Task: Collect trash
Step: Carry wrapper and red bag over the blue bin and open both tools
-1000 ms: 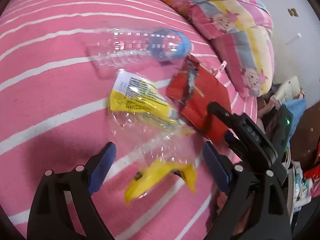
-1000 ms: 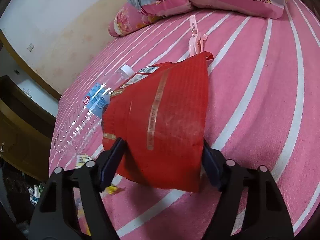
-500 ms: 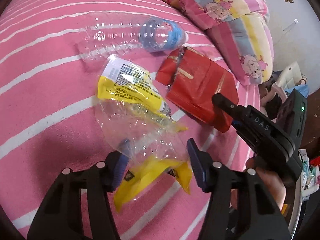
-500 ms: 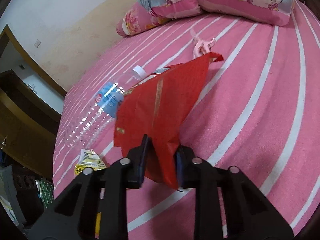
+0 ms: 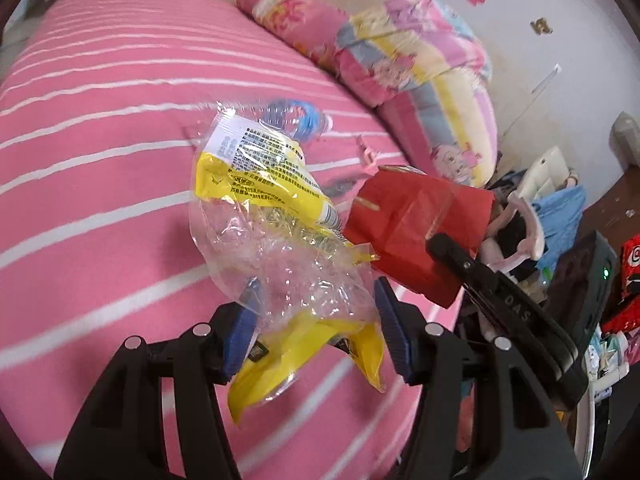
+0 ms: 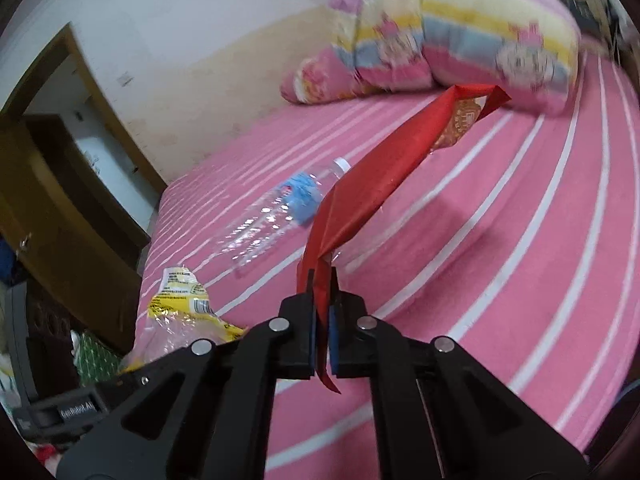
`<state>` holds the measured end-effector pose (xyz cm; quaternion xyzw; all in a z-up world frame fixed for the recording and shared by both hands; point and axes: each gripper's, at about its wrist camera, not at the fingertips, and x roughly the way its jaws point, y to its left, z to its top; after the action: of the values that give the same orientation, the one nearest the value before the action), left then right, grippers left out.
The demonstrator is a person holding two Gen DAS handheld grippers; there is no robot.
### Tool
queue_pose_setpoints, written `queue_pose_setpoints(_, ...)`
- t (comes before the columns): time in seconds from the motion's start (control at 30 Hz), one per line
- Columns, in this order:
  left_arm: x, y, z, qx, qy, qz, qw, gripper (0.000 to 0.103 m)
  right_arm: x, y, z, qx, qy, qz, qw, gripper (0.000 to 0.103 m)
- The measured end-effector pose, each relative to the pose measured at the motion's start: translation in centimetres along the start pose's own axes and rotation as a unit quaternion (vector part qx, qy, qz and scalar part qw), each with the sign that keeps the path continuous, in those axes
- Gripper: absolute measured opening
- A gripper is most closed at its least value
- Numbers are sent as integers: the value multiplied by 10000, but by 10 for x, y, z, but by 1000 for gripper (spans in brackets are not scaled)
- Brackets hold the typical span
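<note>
Three pieces of trash were counted: one yellow-and-clear plastic wrapper (image 5: 276,240), one red paper bag (image 6: 372,196) and one empty plastic bottle (image 6: 276,216). The wrapper was held up above the bed (image 5: 100,152), pinched at its lower end between the blue pads of the left gripper (image 5: 316,336), which were closed onto it. The red paper bag was clamped by a bottom corner between the nearly touching pads of the right gripper (image 6: 322,332) and stood out upward and away from it, clear of the bed. The bottle, with a blue label and a white cap, was left lying on its side on the pink striped bedcover, beyond both held pieces and partly hidden behind the wrapper in the left wrist view. One pink clip (image 5: 368,154) was seen lying on the cover near the bottle. Two patterned pillows (image 6: 460,28) and one smaller pink cushion (image 5: 288,16) were piled at the head of the bed. A wooden door (image 6: 52,216) was seen beside the bed, and clutter lay off the bed's other edge.
</note>
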<state>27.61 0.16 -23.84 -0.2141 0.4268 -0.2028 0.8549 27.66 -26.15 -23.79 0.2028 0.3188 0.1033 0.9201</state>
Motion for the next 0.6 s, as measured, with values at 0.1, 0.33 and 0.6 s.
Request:
queue_pose_setpoints(0.1, -24, -7, -17, -132, -138, -97, 9998, 55, -31, 16, -10, -238, -209, 0, 9995, 5)
queue_pose_setpoints(0.33, -72, -45, -47, -38, -230, -459, 9987, 55, -113, 46, -39, -685, -399, 3, 9969, 5)
queue_pose_setpoints(0.6, -94, -118, -81, 314, -19, -995, 9945, 56, -230, 35, -72, -905, -759, -573, 9913, 5)
